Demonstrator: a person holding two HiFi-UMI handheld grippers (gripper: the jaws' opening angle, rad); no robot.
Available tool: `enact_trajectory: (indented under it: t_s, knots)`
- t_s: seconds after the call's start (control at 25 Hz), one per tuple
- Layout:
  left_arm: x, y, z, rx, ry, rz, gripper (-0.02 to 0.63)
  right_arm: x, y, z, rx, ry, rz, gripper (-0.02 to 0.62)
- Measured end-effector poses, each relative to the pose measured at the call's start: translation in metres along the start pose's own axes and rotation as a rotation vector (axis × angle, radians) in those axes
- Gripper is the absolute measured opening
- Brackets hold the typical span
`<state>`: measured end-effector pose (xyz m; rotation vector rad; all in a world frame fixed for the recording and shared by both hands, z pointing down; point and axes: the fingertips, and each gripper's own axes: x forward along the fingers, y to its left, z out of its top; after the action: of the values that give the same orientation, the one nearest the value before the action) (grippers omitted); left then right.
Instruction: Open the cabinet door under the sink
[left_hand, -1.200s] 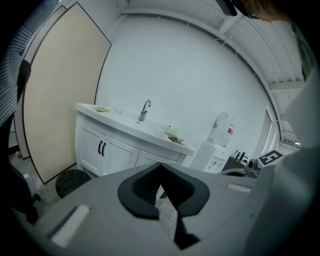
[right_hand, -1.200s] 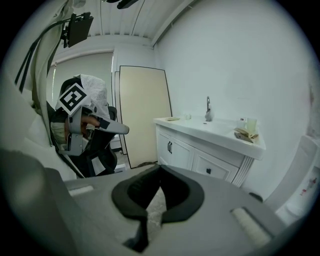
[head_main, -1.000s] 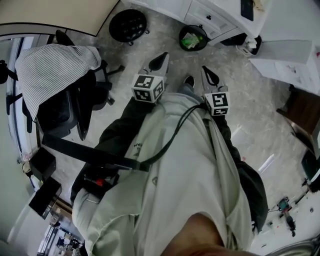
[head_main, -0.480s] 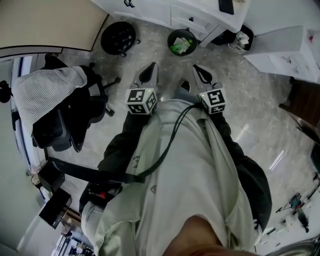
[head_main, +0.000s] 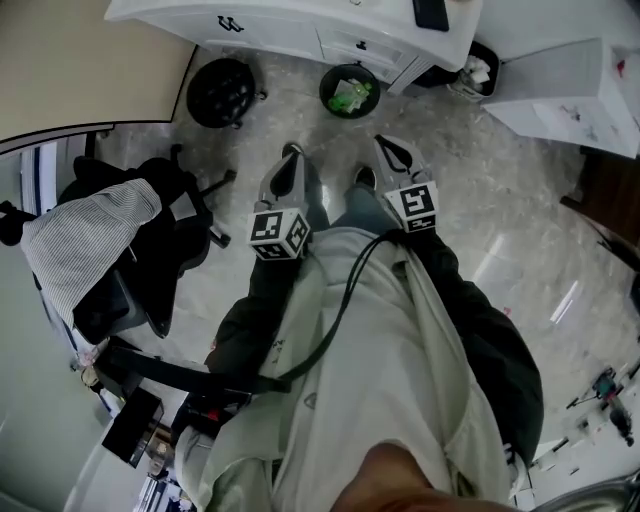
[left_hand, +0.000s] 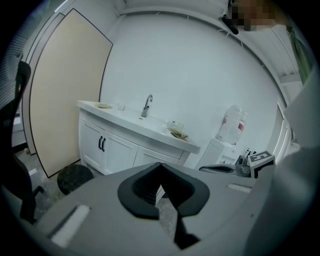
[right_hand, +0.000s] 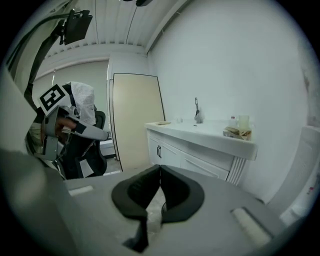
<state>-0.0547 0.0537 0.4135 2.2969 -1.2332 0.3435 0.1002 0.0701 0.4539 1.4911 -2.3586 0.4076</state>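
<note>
The white sink cabinet (head_main: 300, 30) stands at the top of the head view, its paired black door handles (head_main: 228, 22) showing. In the left gripper view the two doors (left_hand: 117, 152) are closed under the counter and faucet (left_hand: 146, 106). The right gripper view shows the same closed doors (right_hand: 170, 155) farther left. My left gripper (head_main: 289, 160) and right gripper (head_main: 386, 145) are held side by side in front of my body, pointing at the cabinet and well short of it. Both are shut with nothing between them, tips meeting in the left gripper view (left_hand: 160, 165) and the right gripper view (right_hand: 160, 167).
A round black stool (head_main: 222, 88) and a small bin with green contents (head_main: 349, 90) sit on the floor before the cabinet. An office chair draped in striped cloth (head_main: 85, 240) is at the left. A white unit (head_main: 560, 85) stands right of the cabinet, with a water bottle (left_hand: 234, 125) above it.
Both grippers have travelled forward toward the cabinet, staying shut. More of the cabinet front and its handles has come into the head view; the chair has slid back and left.
</note>
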Motion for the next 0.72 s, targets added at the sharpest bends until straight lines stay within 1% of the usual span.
enact_trajectory:
  t_s: [0.2, 0.28, 0.36, 0.52, 0.72]
  knots:
    - [0.031, 0.021, 0.0, 0.002, 0.046, -0.044, 0.006, 0.037, -0.013, 0.006, -0.001, -0.003, -0.066, 0.003]
    - [0.044, 0.034, -0.001, 0.0, 0.067, -0.061, 0.006, 0.052, -0.024, 0.006, -0.005, -0.005, -0.122, 0.003]
    - [0.057, 0.053, -0.006, -0.007, 0.09, -0.068, 0.006, 0.071, -0.039, 0.003, -0.007, -0.007, -0.198, 0.005]
    - [0.085, 0.09, -0.024, 0.01, 0.127, -0.075, 0.006, 0.104, -0.069, -0.016, 0.062, -0.027, -0.34, 0.06]
    - [0.123, 0.126, -0.055, 0.048, 0.139, -0.088, 0.006, 0.153, -0.094, -0.061, 0.119, -0.027, -0.436, 0.123]
